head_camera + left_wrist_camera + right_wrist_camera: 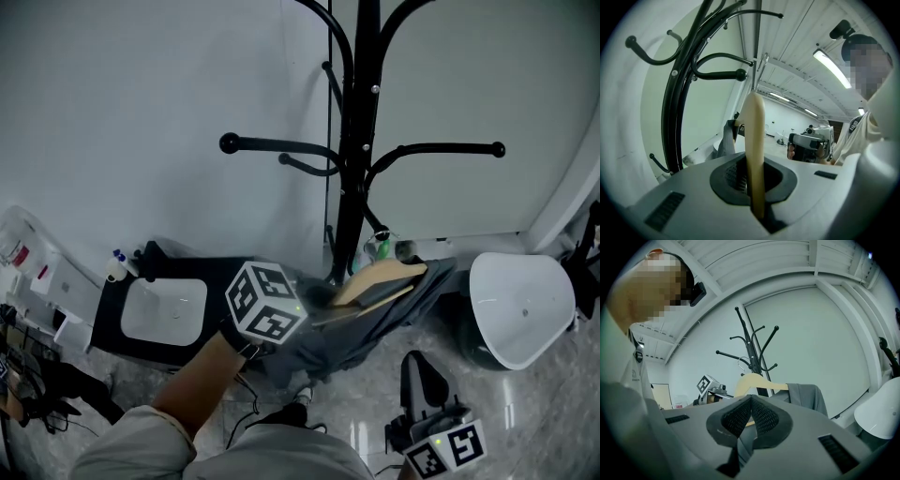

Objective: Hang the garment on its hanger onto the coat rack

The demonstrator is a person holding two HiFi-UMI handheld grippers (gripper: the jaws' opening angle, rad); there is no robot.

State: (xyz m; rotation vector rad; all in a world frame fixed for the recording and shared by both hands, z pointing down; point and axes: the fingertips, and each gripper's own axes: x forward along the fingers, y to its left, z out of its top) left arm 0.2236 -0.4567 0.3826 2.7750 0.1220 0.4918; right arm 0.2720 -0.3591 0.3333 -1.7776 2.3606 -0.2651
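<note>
The left claw is clamping its two jaws tight on one pale wooden hanger, which is standing up between the pads with its metal hook pointing upward. In the head view this claw is holding the hanger low in front of the pole of the one black coat rack, not on any of its arms. One grey garment is draping from the hanger and sagging toward the floor. The right claw is sitting closed, its two pads meeting at the tips with nothing between them; in the head view it is hanging low at the person's right, well apart from the garment. From the right gripper view the hanger, the garment and the rack are all showing ahead. In the head view two long rack arms ending in knobs are reaching out, one to each side. One white chair is standing right of the rack.
</note>
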